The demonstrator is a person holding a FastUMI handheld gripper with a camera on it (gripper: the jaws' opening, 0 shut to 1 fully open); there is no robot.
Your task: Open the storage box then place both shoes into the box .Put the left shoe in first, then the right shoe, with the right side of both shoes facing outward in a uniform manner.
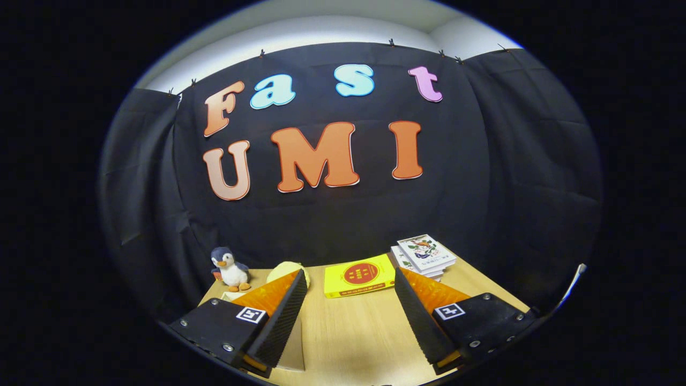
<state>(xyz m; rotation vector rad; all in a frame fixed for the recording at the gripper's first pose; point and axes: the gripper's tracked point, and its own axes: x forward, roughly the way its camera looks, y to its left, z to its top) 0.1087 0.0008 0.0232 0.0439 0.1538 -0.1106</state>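
Note:
My gripper is open, its two fingers spread wide above the wooden table with nothing between them. Just beyond the fingertips a yellow book with a red round mark lies flat on the table. A pale yellow rounded thing peeks out behind the left finger; I cannot tell what it is.
A small plush penguin stands at the table's far left corner. A stack of books lies at the far right, behind the right finger. The black cloth wall closes the table off at the back. A pale flat edge shows under the left finger.

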